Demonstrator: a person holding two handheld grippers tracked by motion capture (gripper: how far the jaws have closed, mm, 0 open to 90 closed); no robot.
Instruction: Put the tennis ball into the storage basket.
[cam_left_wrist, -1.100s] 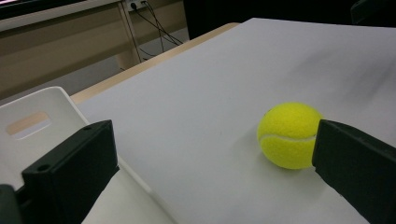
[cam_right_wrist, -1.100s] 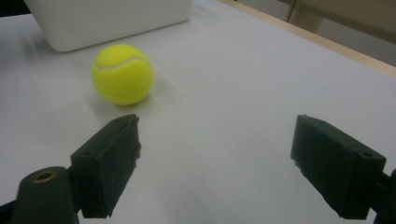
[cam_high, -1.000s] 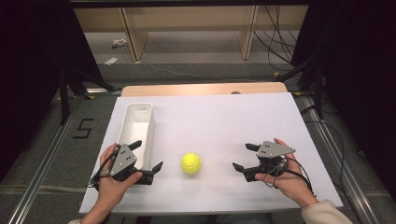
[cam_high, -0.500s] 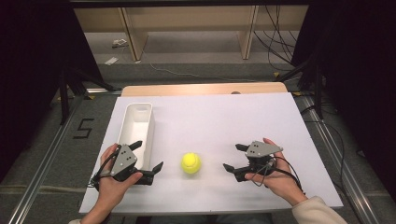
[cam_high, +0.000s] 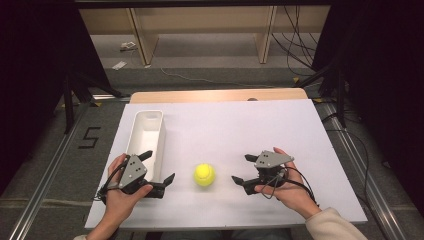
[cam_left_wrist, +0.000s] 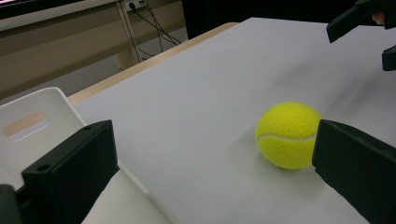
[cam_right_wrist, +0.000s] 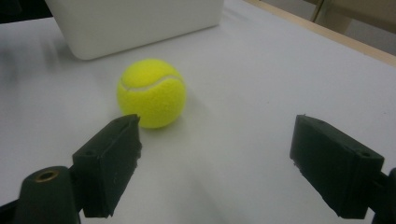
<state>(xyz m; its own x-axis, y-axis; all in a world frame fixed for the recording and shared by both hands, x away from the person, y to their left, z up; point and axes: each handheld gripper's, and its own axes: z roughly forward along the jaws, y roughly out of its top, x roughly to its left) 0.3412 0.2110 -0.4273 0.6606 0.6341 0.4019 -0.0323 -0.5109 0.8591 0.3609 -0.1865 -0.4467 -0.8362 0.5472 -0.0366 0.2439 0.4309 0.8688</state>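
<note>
A yellow tennis ball (cam_high: 204, 174) rests on the white table top (cam_high: 240, 130), between my two grippers. My right gripper (cam_high: 244, 169) is open, a short way to the ball's right, jaws pointing at it. In the right gripper view the ball (cam_right_wrist: 152, 92) lies just beyond the left jaw tip, outside the gap of the gripper (cam_right_wrist: 217, 140). My left gripper (cam_high: 158, 167) is open at the near end of the white bin (cam_high: 145, 142). In the left gripper view the ball (cam_left_wrist: 287, 135) sits by the right jaw of the gripper (cam_left_wrist: 210, 163), and the bin (cam_left_wrist: 37, 126) lies behind the left jaw.
The long white bin is empty and runs away from me along the table's left side. A wooden strip (cam_high: 220, 95) edges the table's far side, with shelving and cables on the floor beyond. Dark curtains stand at both sides.
My right gripper has moved left across the table toward the ball, staying open. The left gripper and the ball have not moved.
</note>
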